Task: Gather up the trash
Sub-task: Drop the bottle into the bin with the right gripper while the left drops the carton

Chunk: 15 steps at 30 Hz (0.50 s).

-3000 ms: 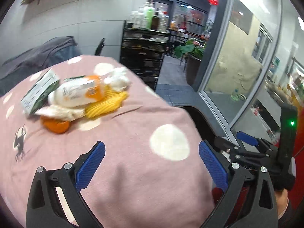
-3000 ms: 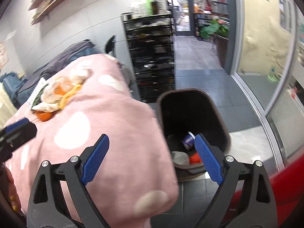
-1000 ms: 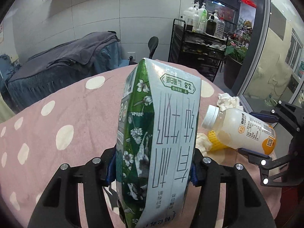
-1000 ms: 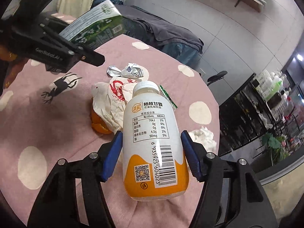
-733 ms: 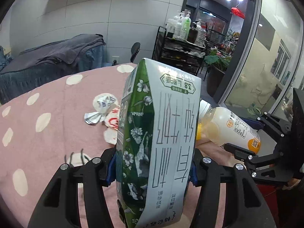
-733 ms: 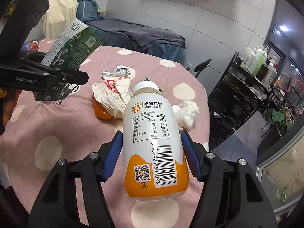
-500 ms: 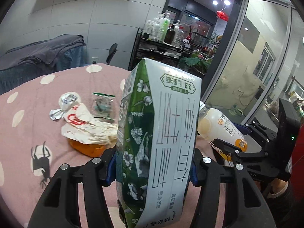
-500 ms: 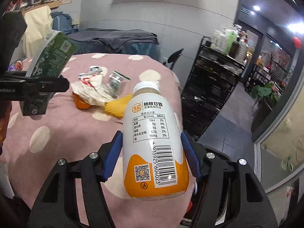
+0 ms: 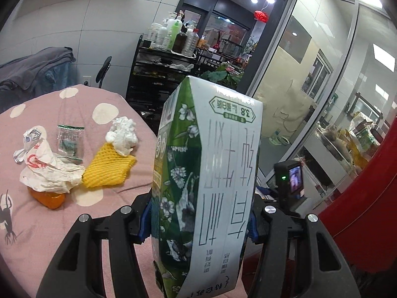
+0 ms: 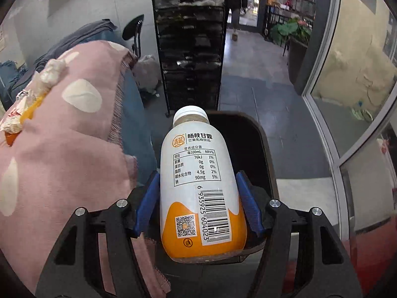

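My left gripper [image 9: 198, 221] is shut on a green and white milk carton [image 9: 206, 183], held upright over the right part of the pink dotted table [image 9: 104, 109]. My right gripper [image 10: 197, 203] is shut on a white and orange drink bottle [image 10: 198, 183] and holds it above the open dark trash bin [image 10: 265, 149] on the floor beside the table. On the table lie a crumpled white wrapper [image 9: 47, 171], a yellow foam net [image 9: 109, 168], a white tissue ball [image 9: 122, 135], a small clear packet [image 9: 68, 142] and an orange piece [image 9: 48, 198].
A black wire shelf rack [image 10: 191, 49] stands behind the bin. A glass wall [image 10: 347, 74] runs along the right. A person [image 10: 235, 2] walks in the far corridor. The right gripper's body [image 9: 290, 181] shows in the left wrist view. A grey-covered sofa [image 9: 29, 72] lies behind the table.
Both grippers closed on their items and swung right. The bottle has gone from over the table to above the bin. The carton has moved toward the table's right edge.
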Each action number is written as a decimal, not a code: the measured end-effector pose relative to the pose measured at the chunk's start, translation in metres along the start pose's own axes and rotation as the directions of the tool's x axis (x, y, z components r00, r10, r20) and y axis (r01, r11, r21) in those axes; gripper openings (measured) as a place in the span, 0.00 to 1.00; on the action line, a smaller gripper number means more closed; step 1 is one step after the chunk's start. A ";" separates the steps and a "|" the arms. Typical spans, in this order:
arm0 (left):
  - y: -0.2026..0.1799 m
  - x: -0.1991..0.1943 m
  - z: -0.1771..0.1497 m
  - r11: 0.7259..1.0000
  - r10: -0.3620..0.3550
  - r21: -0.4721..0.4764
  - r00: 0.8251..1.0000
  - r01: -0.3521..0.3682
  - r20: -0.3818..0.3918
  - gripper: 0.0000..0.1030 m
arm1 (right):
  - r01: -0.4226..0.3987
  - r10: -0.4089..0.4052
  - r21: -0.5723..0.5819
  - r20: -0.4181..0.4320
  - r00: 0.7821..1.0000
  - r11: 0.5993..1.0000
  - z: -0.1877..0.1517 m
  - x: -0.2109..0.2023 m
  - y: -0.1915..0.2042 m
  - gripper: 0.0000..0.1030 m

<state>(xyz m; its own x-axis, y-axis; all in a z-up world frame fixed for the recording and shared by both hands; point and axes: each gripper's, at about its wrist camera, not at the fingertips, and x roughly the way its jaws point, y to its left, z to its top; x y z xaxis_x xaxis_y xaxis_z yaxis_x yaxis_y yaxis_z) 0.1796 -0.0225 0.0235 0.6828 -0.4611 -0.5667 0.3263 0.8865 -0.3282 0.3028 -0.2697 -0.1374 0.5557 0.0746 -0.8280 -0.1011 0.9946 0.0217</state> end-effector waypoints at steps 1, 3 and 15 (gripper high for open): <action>-0.003 0.004 0.000 1.000 -0.007 0.004 1.000 0.007 -0.004 0.54 | 0.007 -0.007 0.005 -0.025 1.000 1.000 -0.003 0.013 -0.001 0.61; -0.008 0.008 -0.001 1.000 -0.019 0.005 1.000 0.019 -0.011 0.54 | 0.013 -0.012 0.019 -0.078 0.997 1.000 -0.008 0.040 -0.004 0.61; -0.038 0.060 -0.010 0.995 -0.101 -0.014 0.986 0.100 -0.132 0.54 | 0.053 -0.035 0.115 -0.152 0.988 0.992 -0.024 0.087 -0.009 0.69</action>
<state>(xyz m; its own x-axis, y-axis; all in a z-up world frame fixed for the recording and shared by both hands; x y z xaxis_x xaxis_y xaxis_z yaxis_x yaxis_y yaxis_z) 0.2019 -0.0842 -0.0053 0.5541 -0.5496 -0.6253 0.3836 0.8352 -0.3942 0.3321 -0.2738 -0.2231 0.4271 0.0275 -0.9038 0.0239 0.9988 0.0417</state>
